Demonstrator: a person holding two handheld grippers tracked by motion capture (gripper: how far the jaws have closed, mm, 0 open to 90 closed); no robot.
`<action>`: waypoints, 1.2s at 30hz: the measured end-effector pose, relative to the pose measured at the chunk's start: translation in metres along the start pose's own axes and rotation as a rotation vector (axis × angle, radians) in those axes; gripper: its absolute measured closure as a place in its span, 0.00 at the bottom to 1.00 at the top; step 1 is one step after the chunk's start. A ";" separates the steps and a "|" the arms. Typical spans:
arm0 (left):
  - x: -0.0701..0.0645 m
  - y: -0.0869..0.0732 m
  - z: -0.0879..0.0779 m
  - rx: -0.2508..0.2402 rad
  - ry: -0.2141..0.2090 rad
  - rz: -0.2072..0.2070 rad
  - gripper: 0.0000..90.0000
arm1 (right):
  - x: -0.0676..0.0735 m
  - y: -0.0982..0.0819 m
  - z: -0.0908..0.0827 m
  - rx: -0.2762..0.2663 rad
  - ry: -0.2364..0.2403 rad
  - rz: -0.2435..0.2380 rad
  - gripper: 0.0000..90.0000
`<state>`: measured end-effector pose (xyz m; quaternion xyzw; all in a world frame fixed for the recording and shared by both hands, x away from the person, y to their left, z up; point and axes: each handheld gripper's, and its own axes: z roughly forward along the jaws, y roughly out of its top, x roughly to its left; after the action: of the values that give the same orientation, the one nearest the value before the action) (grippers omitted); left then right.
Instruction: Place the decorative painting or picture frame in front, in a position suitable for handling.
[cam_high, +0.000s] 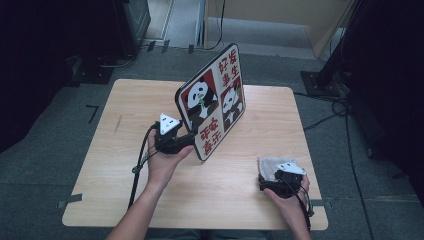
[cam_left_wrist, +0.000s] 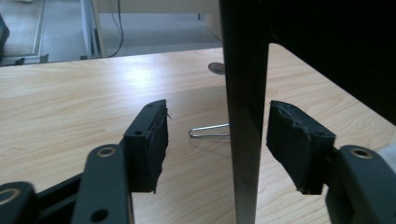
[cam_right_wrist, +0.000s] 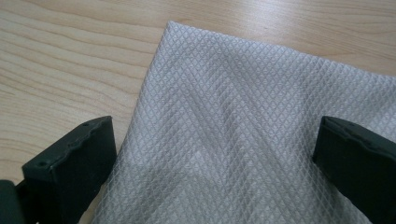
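Note:
A panda sign board (cam_high: 212, 102) with red panels and Chinese characters stands tilted near the middle of the wooden table (cam_high: 140, 100). My left gripper (cam_high: 192, 137) is at its lower left edge. In the left gripper view the board's dark edge (cam_left_wrist: 245, 116) stands between the jaws of the left gripper (cam_left_wrist: 218, 114), with a gap on each side, so it is open. A thin wire leg (cam_left_wrist: 210, 130) lies on the table behind the edge. My right gripper (cam_high: 274, 172) rests at the front right over a folded grey cloth (cam_high: 270, 164). The right gripper (cam_right_wrist: 215, 126) is wide open above the quilted cloth (cam_right_wrist: 243, 93).
Dark equipment and a stand base (cam_high: 320, 82) ring the table's far side, with cables (cam_high: 330, 117) on the grey floor at the right. The table's front edge runs just under both forearms.

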<state>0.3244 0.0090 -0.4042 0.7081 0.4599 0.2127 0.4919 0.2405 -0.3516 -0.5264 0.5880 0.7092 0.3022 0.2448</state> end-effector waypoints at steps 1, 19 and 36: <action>0.000 0.001 0.000 -0.003 0.001 -0.002 0.46 | 0.000 0.000 0.000 0.001 0.000 0.002 0.00; 0.005 0.037 -0.006 -0.005 -0.033 -0.031 0.58 | 0.000 0.000 0.000 0.000 0.000 0.001 0.00; 0.009 0.075 -0.005 0.107 -0.037 0.012 0.66 | 0.000 0.000 0.000 0.000 0.001 0.001 0.00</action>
<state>0.3581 0.0126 -0.3362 0.7399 0.4570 0.1779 0.4605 0.2405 -0.3516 -0.5264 0.5884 0.7091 0.3024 0.2442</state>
